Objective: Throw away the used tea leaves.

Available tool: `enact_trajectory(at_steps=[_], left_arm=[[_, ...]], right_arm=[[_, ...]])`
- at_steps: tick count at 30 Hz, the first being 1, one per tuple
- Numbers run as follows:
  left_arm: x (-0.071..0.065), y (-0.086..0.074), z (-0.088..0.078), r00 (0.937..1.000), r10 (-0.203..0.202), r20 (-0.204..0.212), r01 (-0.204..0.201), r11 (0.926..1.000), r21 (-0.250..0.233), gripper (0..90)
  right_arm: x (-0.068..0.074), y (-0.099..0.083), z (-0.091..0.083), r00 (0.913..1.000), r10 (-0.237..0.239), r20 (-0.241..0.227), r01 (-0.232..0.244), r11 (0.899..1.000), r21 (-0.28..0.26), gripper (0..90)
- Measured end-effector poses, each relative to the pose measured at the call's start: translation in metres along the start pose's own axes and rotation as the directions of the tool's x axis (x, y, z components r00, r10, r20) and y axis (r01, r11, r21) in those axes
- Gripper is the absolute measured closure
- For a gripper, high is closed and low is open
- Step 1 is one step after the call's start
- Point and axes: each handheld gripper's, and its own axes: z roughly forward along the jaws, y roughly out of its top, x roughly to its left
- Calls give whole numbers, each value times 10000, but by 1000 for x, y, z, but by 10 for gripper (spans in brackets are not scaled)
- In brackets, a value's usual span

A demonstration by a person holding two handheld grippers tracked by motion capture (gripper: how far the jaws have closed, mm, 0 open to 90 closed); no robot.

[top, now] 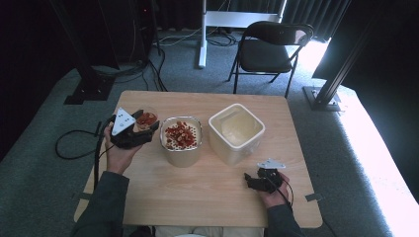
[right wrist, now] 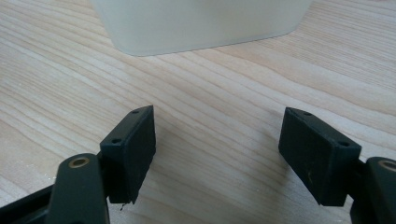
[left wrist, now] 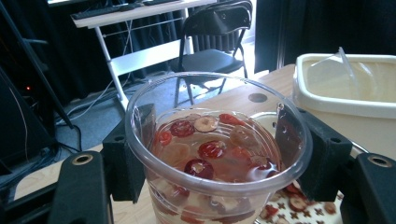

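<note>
A clear plastic cup (left wrist: 212,154) partly full of red and tan dried fruit slices sits between the jaws of my left gripper (top: 146,126), whose pads press on its sides. In the high view the cup (top: 146,118) hangs just left of a round bowl (top: 181,154) heaped with the same slices. To the bowl's right stands a white square tub (top: 236,148), open on top, also seen as the white tub (left wrist: 345,100). My right gripper (top: 249,181) rests low over the wooden table (top: 197,192) near its front right. In the right gripper view its jaws (right wrist: 217,149) stand apart with only bare wood between them.
The white tub's wall (right wrist: 201,23) lies a short way ahead of the right jaws. A black folding chair (top: 269,47) and a white stand leg (top: 202,34) are on the carpet beyond the table. A cable (top: 74,143) loops off the left edge.
</note>
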Motion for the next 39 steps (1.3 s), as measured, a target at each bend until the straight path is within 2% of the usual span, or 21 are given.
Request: enact_trajectory(at_steps=[28,39], left_arm=[[18,-1,17,9988,-145,-466,148,9999,74,337],[20,0,24,9986,29,-531,-18,9998,204,337]], right_arm=[[-1,0,0,10000,32,-15,-32,10000,-37,267],[-1,-2,0,10000,70,7,-70,9999,-86,265]])
